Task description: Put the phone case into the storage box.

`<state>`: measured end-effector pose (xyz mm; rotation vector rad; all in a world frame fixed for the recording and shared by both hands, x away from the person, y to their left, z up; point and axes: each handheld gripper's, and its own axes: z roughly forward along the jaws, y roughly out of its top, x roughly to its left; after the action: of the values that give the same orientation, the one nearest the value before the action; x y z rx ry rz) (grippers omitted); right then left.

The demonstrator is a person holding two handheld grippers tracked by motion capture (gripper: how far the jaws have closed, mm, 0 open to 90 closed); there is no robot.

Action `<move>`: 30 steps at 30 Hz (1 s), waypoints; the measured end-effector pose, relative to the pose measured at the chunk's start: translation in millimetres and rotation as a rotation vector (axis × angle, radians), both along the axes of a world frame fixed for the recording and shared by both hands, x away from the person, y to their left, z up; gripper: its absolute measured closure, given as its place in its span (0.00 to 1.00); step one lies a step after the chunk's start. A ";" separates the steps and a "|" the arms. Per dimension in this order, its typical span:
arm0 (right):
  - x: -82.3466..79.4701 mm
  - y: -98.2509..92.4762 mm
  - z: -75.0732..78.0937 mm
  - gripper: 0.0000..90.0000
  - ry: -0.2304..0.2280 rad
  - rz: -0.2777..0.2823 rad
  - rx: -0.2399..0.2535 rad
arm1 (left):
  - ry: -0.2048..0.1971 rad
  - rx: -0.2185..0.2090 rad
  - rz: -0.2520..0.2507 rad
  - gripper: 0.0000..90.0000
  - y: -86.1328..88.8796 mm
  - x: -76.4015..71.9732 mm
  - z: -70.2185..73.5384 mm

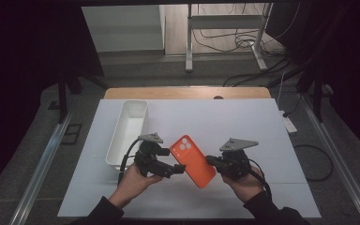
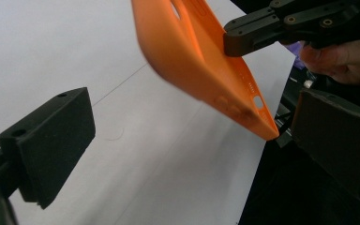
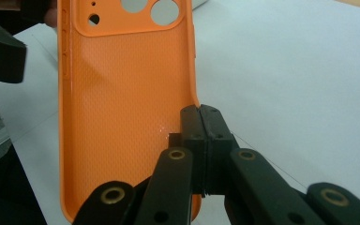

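Note:
An orange phone case [image 1: 193, 162] hangs tilted above the white table sheet [image 1: 243, 126], its camera cutouts toward the far end. My right gripper [image 1: 211, 161] is shut on the case's right side wall; in the right gripper view the jaws [image 3: 200, 115] pinch that rim, and the case's textured inside [image 3: 122, 93] faces the camera. My left gripper [image 1: 177, 169] stands open at the case's left edge. In the left gripper view [image 2: 194, 112] its wide-spread jaws flank the case [image 2: 197, 61], whose lower corner comes close to the right jaw without touching it.
A long white tray [image 1: 128, 129] lies on the sheet at the left, just beyond my left gripper. The wooden table edge [image 1: 187, 92] runs along the back. Metal frame legs and cables stand on the floor beyond.

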<state>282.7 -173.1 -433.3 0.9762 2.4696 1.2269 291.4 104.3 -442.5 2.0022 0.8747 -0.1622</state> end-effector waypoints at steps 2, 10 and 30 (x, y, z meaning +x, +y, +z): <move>-0.9 1.7 0.0 0.98 -0.003 0.005 0.001 | 0.003 -0.007 0.003 0.02 -0.8 0.8 -0.3; -7.5 12.6 0.3 0.98 -0.024 0.030 -0.006 | 0.039 -0.038 -0.001 0.14 -3.7 4.5 -1.7; -15.2 20.7 2.3 0.98 -0.082 0.036 -0.013 | 0.096 -0.088 -0.032 0.60 -1.5 4.8 -5.0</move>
<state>267.5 -152.3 -431.0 0.8639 2.4392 1.2353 296.2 102.8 -447.5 1.9400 0.8814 -0.3124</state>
